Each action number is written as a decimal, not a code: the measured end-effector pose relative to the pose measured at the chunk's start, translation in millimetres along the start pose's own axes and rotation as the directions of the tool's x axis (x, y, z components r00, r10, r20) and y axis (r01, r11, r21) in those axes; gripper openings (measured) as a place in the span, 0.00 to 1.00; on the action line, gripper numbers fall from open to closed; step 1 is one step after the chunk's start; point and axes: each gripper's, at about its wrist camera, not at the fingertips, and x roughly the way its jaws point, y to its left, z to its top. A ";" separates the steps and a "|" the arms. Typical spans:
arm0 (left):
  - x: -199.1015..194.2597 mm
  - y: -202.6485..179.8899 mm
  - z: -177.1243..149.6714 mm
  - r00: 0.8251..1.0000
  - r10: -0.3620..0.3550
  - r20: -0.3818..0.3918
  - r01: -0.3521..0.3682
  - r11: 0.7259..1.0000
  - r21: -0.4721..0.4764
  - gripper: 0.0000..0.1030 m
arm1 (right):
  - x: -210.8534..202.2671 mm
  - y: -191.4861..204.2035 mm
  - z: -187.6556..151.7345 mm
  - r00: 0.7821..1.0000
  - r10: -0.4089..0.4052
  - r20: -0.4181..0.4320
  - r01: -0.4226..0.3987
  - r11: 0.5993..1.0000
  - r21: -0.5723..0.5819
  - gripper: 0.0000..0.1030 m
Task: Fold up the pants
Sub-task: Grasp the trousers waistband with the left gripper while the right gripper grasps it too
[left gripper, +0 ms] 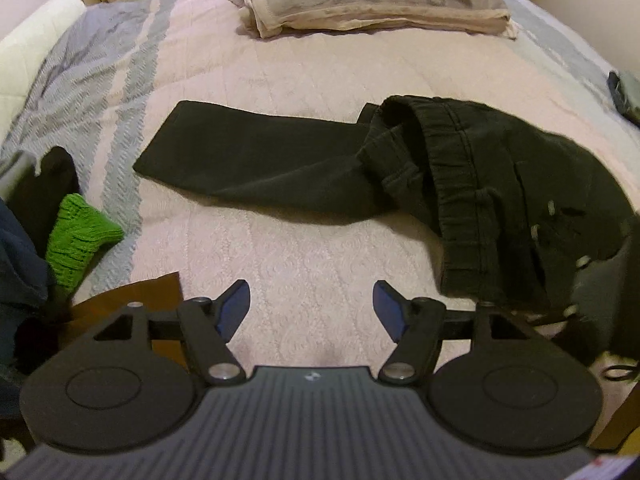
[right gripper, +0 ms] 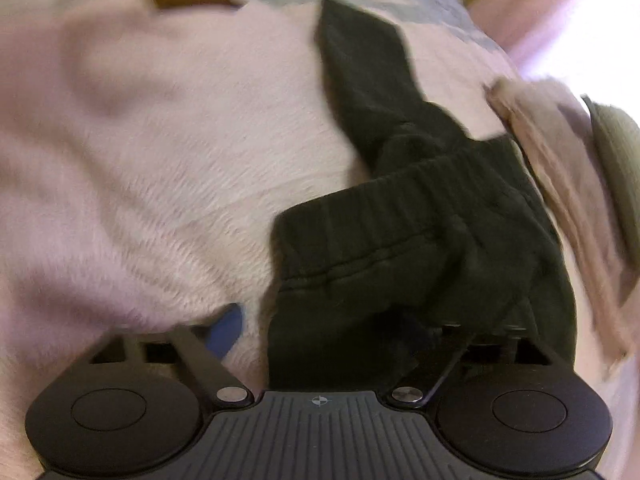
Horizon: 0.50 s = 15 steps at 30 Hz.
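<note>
Black pants (left gripper: 280,164) lie on the pink bedspread (left gripper: 304,248). One leg stretches flat to the left, and the elastic waistband (left gripper: 456,184) is bunched up at the right. My left gripper (left gripper: 312,304) hovers open over bare bedspread in front of the pants, with nothing between its blue pads (left gripper: 236,304). The right wrist view is blurred. In it the pants (right gripper: 400,248) drape over my right gripper (right gripper: 320,316), which stands open. Its left blue pad (right gripper: 228,328) shows, while the waistband cloth hides the right finger.
Folded beige linens (left gripper: 372,4) are stacked at the head of the bed; they are also in the right wrist view (right gripper: 560,184). A green knit piece (left gripper: 76,236), dark clothes (left gripper: 24,264) and a brown board (left gripper: 132,300) sit at the bed's left side. A white cushion (left gripper: 36,40) lies far left.
</note>
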 end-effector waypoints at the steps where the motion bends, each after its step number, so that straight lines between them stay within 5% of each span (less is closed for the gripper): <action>1: 0.1 1.8 3.0 1.000 -0.011 0.005 0.011 1.000 -0.008 0.62 | -9.9 -12.7 -0.2 0.999 0.039 -0.004 -0.039 0.998 0.040 0.29; 3: 3.4 4.3 13.1 0.999 -0.046 0.015 0.046 0.999 -0.020 0.62 | -44.0 -38.8 -4.9 0.996 0.071 0.049 -0.077 0.986 0.147 0.00; 5: 10.8 3.0 26.5 0.995 -0.093 0.037 0.095 0.995 -0.037 0.62 | -84.7 -75.6 -7.9 0.991 0.055 0.119 -0.090 0.946 0.313 0.00; 11: 68.7 -18.0 71.2 0.961 -0.261 0.097 0.271 0.955 -0.119 0.71 | -161.0 -190.3 -46.0 0.976 -0.137 0.166 -0.017 0.720 0.694 0.00; 15: 114.1 -38.5 80.2 0.959 -0.278 0.063 0.284 0.948 -0.146 0.65 | -162.6 -218.2 -65.8 0.974 -0.176 0.145 0.018 0.693 0.721 0.00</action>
